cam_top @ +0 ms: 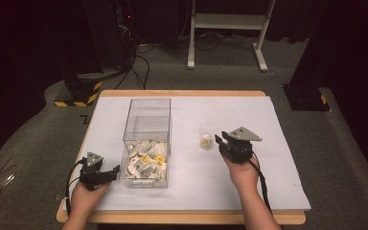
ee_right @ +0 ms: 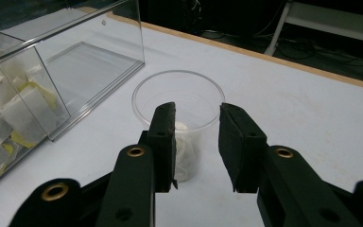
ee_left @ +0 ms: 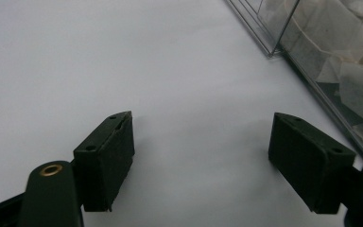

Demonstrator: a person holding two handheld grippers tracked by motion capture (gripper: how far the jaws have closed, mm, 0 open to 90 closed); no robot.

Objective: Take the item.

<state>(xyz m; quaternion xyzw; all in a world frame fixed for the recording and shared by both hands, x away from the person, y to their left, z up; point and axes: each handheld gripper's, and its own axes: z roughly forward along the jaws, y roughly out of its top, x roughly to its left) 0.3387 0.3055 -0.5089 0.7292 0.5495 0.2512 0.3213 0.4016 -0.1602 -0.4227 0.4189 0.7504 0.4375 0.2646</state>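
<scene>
Right gripper point(ee_right: 196, 142) nearer the clear plastic cup point(ee_right: 179, 101): cup straight ahead of the jaws, upright on the white table cover point(cam_top: 268, 143), mouth up, with a tea bag point(ee_right: 183, 128) at the bottom; jaws apart by a narrow gap, holding nothing, tips just short of the near rim. Left gripper point(ee_left: 201, 158) low over bare cover, jaws wide apart and empty, beside the near left corner of the clear box point(cam_top: 147, 125) of tea bags, well apart from the cup.
</scene>
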